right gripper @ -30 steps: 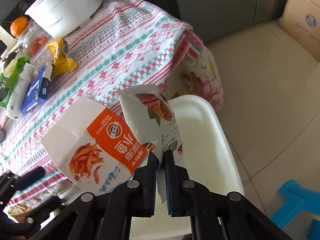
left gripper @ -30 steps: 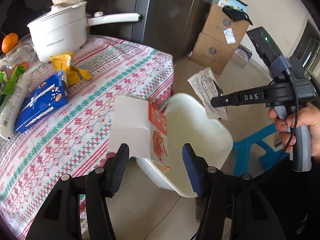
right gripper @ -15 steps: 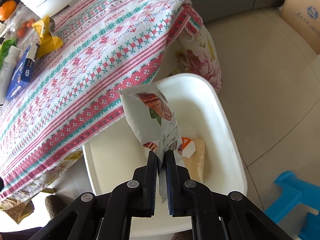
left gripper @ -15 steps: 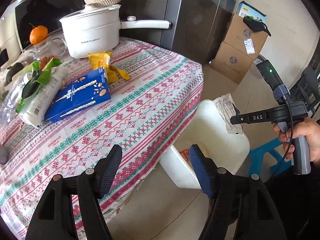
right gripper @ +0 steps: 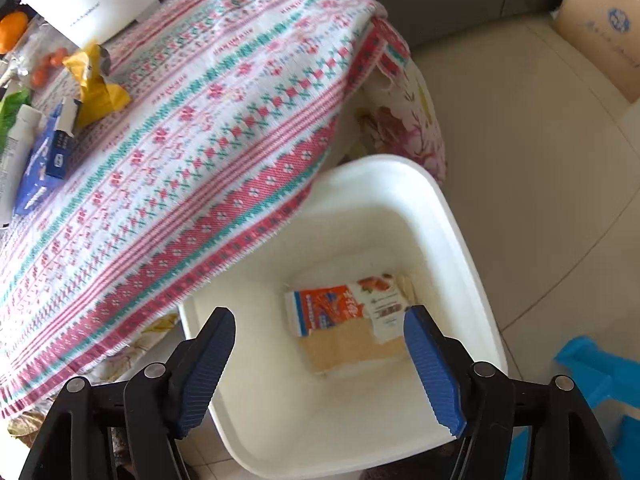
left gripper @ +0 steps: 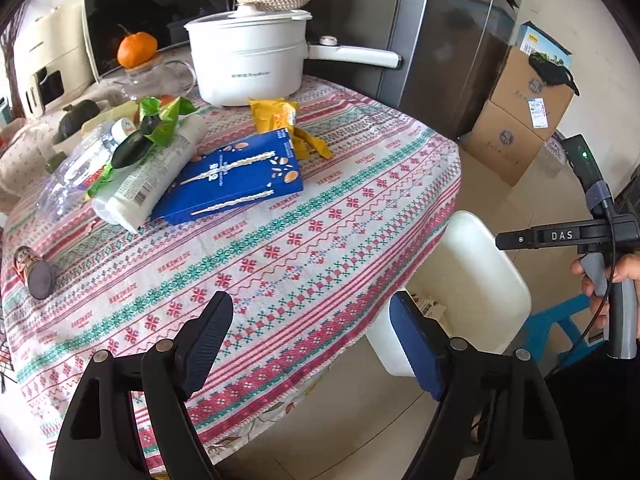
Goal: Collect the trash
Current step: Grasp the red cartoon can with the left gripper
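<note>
A kitchen with a pale tiled floor holds a table under a patterned red, green and white tablecloth [left gripper: 280, 240], and a white plastic bin [right gripper: 452, 216] stands on the floor against the table's edge, partly under the hanging cloth. Inside the bin, at its bottom, lie an orange-and-white snack carton [right gripper: 320, 308] and a white snack pouch [right gripper: 384, 300], overlapping each other. The right gripper [right gripper: 320, 364] hangs above the bin's mouth with its blue pads spread wide and nothing between them. The left gripper [left gripper: 312, 348] is over the table's near edge beside the bin, also spread wide and empty. Farther from the bin on the tablecloth lie a blue biscuit box [left gripper: 236, 180], a crumpled yellow wrapper [left gripper: 280, 120] just behind it, and a white tube [left gripper: 152, 176] touching the box's left side. Beyond these stands a white electric pot [left gripper: 248, 64], with an orange [left gripper: 137, 49] to its left. Cardboard boxes [left gripper: 520, 120] are stacked on the floor past the bin.
</note>
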### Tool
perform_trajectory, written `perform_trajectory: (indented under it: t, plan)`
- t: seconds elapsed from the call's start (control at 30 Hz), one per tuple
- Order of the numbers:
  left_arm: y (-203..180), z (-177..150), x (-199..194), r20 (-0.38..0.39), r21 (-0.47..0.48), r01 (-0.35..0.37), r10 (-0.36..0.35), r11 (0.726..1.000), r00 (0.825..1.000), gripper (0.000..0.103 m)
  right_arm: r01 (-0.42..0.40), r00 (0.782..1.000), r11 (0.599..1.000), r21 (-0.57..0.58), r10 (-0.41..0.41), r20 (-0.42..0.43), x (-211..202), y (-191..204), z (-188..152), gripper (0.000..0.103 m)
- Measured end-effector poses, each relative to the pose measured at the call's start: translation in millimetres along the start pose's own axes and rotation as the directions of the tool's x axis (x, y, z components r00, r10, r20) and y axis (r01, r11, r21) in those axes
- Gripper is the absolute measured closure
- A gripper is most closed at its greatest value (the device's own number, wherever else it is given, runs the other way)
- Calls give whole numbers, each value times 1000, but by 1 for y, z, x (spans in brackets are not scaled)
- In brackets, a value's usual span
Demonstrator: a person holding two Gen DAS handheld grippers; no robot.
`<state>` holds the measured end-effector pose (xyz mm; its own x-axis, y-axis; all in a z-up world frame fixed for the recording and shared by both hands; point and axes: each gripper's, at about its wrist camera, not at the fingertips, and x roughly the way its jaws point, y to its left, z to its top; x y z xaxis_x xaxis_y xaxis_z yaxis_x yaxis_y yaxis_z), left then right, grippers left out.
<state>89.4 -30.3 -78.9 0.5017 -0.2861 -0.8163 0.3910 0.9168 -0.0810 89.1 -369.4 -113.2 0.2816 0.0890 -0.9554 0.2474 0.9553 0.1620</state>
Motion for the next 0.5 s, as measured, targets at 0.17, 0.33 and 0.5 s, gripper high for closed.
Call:
perform_trajectory:
  t: [0.17, 0.33, 0.5]
  plan:
    - [35, 3, -7, 6, -69, -66, 67, 995, 998, 19, -20, 999, 999, -34, 21, 33, -7, 18, 3, 27]
    - [89, 6, -17, 1, -200, -159, 162, 967, 987, 19, -49, 996, 996, -74, 54, 68, -13, 44, 9, 24]
    - [153, 7, -19, -30, -333, -272, 279, 903, 960, 19, -49, 994, 989, -139, 62, 94, -15, 80, 16, 23]
